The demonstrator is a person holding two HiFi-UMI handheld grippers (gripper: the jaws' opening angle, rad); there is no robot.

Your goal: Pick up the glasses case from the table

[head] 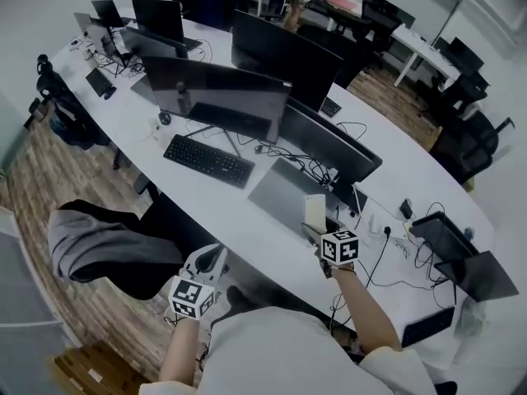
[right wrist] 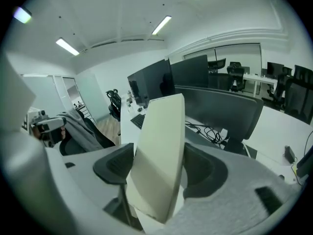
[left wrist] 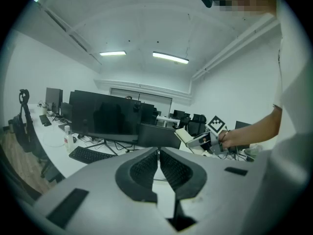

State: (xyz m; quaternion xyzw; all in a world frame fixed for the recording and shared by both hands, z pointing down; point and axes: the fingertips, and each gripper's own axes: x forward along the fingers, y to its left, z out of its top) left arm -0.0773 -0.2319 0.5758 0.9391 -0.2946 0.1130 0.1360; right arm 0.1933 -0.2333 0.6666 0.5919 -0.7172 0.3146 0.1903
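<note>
The right gripper point(head: 318, 230) is holding the cream glasses case point(right wrist: 159, 155), its fingers point(right wrist: 116, 164) clamping the case's flat sides near one end while the other end is sticking out past them, tilting slightly. The case is hanging in the air over the white counter point(head: 222, 206), near a dark monitor point(head: 218, 97). The left gripper point(left wrist: 159, 168) is hovering beside the counter's edge, its fingers point(left wrist: 144, 169) pressing together on nothing.

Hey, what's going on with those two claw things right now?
Right gripper shut on glasses case, held off the desk. Left gripper shut, empty. Nothing in the way.
</note>
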